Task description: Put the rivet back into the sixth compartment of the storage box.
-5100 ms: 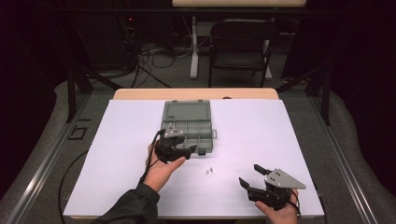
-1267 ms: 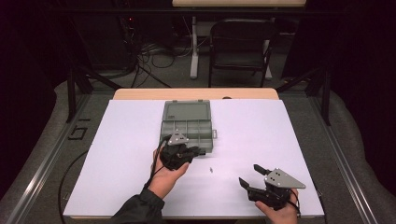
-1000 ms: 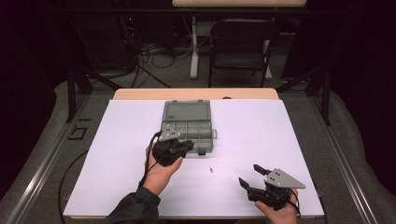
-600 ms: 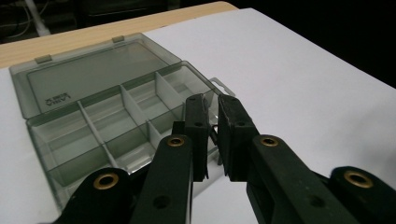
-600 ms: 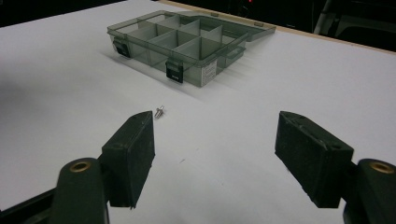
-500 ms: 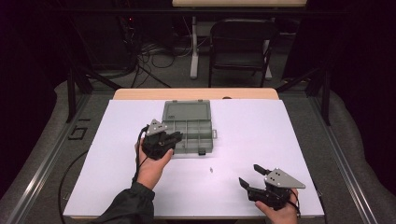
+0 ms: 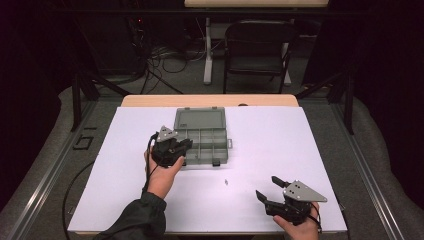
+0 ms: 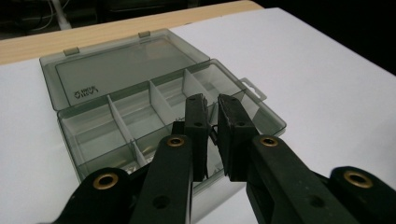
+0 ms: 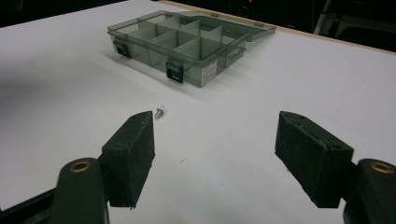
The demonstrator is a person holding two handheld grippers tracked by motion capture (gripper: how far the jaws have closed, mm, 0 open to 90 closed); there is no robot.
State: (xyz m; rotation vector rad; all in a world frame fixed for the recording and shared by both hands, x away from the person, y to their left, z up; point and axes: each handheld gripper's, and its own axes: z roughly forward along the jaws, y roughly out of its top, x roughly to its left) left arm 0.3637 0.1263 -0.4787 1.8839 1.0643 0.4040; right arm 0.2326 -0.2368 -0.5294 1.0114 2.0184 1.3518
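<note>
Left tool (image 8: 212,135) closed, jaws pinching something small and dark, too small to tell, over the near compartments of the box (image 8: 140,116). In the high view, left tool (image 7: 172,148) at the box's (image 7: 207,137) near-left corner. Box open, lid flat behind, mid-table (image 7: 125,200). Right tool (image 9: 215,154) open, holding nothing, low at the table's near right (image 7: 270,197). One small screw (image 9: 159,111) on the table between box and right tool.

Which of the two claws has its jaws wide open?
The right claw, resting near the table's front edge, has its jaws wide apart. The left claw, over the compartment box, is nearly closed.
</note>
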